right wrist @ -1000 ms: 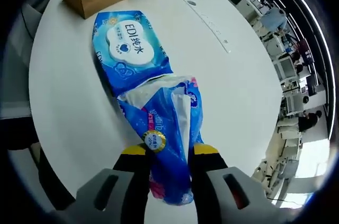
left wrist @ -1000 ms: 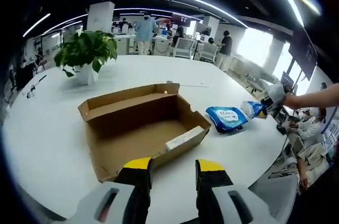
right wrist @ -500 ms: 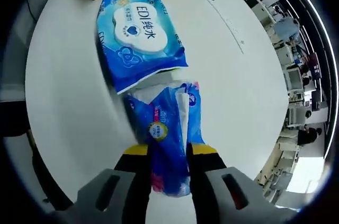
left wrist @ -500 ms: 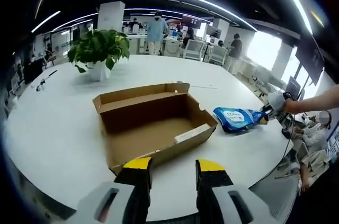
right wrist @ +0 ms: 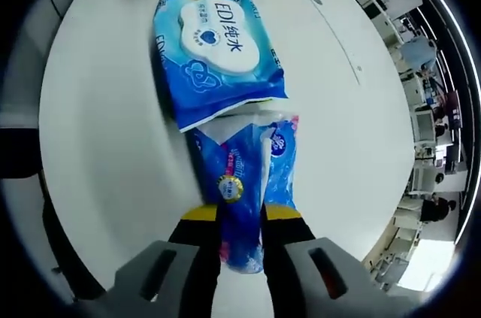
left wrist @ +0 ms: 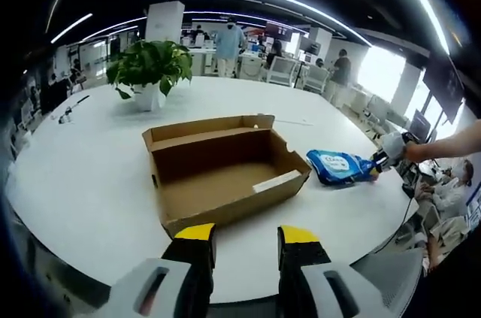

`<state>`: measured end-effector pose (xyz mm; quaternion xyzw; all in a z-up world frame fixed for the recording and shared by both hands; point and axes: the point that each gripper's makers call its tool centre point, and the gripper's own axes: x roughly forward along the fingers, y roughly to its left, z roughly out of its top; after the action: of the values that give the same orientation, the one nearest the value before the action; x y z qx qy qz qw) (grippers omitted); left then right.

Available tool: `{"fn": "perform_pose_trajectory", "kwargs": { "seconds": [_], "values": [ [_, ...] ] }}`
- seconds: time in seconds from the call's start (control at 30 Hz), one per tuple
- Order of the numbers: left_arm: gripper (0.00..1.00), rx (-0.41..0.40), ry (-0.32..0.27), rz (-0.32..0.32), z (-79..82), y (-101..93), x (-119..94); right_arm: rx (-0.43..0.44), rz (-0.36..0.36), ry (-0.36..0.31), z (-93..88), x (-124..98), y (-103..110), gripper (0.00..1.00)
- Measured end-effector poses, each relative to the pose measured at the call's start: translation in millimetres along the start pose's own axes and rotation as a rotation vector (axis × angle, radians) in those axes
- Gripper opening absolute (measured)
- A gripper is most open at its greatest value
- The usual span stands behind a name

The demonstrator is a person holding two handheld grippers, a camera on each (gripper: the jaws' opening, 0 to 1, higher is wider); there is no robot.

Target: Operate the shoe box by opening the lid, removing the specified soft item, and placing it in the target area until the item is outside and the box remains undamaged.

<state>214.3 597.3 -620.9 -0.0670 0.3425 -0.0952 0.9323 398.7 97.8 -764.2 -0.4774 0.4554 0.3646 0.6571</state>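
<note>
Brown cardboard shoe box (left wrist: 225, 171) sits open on the white bench (left wrist: 83, 183); just beside it, the right gripper (right wrist: 240, 220) clamps a blue soft tissue pack (right wrist: 242, 183) — left gripper (left wrist: 244, 239) parted, empty.

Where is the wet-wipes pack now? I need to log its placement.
The wet-wipes pack lies on the white table, beyond the tissue pack clamped in the right gripper.

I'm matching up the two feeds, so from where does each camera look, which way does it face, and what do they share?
Left gripper view: rides the left claw, facing across the white table at the open shoe box; an arm reaches in at right.
Right gripper view: rides the right claw, looking down at its pinched tissue pack.
Shared: wet wipes pack, box, table.
</note>
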Motion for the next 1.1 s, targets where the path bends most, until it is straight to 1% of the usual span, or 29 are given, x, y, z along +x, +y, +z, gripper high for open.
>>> {"fn": "perform_pose_trajectory", "kwargs": {
  "seconds": [0.23, 0.4, 0.53, 0.63, 0.8, 0.87, 0.9, 0.97, 1.03, 1.1],
  "values": [
    [0.32, -0.003, -0.007, 0.008, -1.4, 0.6, -5, -0.081, 0.004, 0.021, -1.1, 0, 4, 0.19],
    [0.32, 0.005, -0.012, 0.008, -0.3, 2.0, -5, -0.065, -0.001, 0.014, -1.9, -1, 2, 0.23],
    [0.32, 0.000, -0.019, 0.004, 1.8, 3.1, -4, -0.042, -0.004, 0.007, -2.8, -7, -1, 0.23],
    [0.32, -0.003, -0.023, -0.004, 3.0, 2.1, -1, 0.002, -0.011, -0.005, -0.3, -15, -5, 0.22],
    [0.32, -0.003, -0.026, -0.027, 4.7, 2.0, 6, 0.111, -0.003, -0.038, 4.1, -26, -10, 0.23],
    [0.32, -0.003, -0.029, -0.035, 6.6, 1.5, 7, 0.178, 0.002, -0.077, 11.1, -34, -10, 0.23],
    [0.32, -0.004, -0.030, -0.039, 7.6, 1.3, 8, 0.234, 0.009, -0.107, 15.8, -38, -10, 0.24],
    [0.32, -0.005, -0.035, -0.047, 9.9, 1.4, 9, 0.318, 0.018, -0.158, 24.3, -42, -13, 0.24],
    [0.32, -0.006, -0.037, -0.054, 12.0, 1.9, 11, 0.384, 0.018, -0.179, 28.0, -46, -15, 0.24],
    [0.32, -0.007, -0.040, -0.062, 14.2, 3.5, 12, 0.450, 0.038, -0.216, 34.9, -49, -14, 0.25]
  ]
}}
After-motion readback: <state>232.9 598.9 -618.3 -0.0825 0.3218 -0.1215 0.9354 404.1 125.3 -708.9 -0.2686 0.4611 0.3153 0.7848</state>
